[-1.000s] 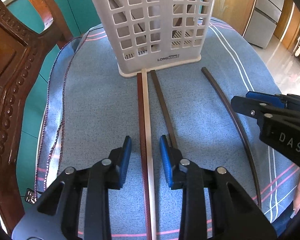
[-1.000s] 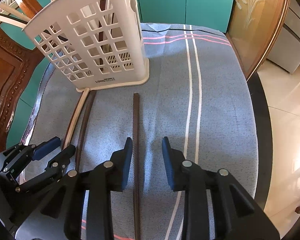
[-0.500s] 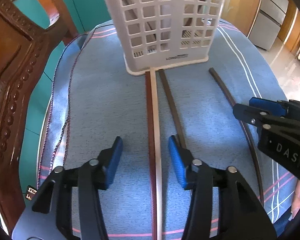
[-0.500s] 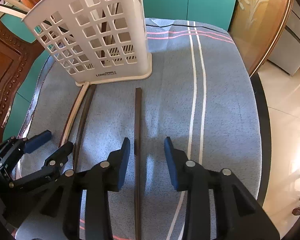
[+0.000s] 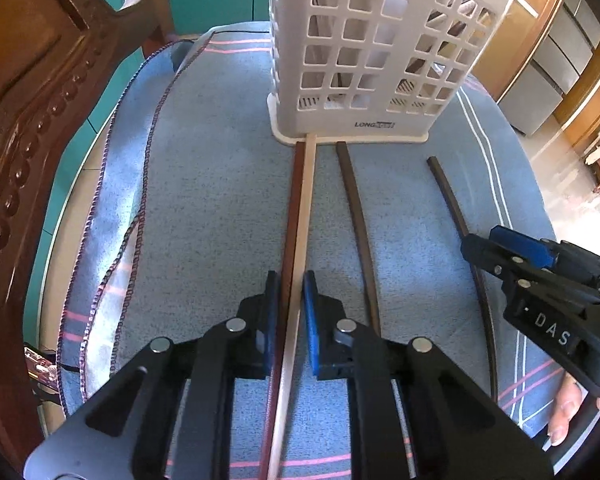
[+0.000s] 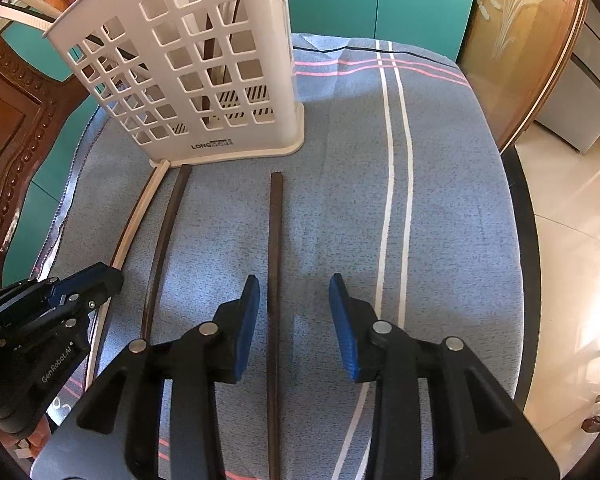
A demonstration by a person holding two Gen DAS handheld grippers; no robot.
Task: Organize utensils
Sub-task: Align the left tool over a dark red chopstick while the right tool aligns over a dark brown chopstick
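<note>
A white lattice utensil basket stands upright at the far side of the blue cloth, with some sticks inside it. Several chopsticks lie in front of it, pointing at its base. My left gripper is closing, its blue pads against a red-brown chopstick and a cream chopstick lying side by side. A dark brown chopstick lies just right of them. In the right wrist view my right gripper stands open over another dark chopstick, which runs between the fingers near the left one, untouched.
The blue striped cloth covers a rounded table. A carved wooden chair stands close on the left. A glass-fronted wooden cabinet and tiled floor are off the right edge. A person's fingers show under the right gripper.
My left gripper opened wider, slid left over the red-brown and cream chopsticks, then closed onto them. My right gripper opened slightly and stayed in place.
</note>
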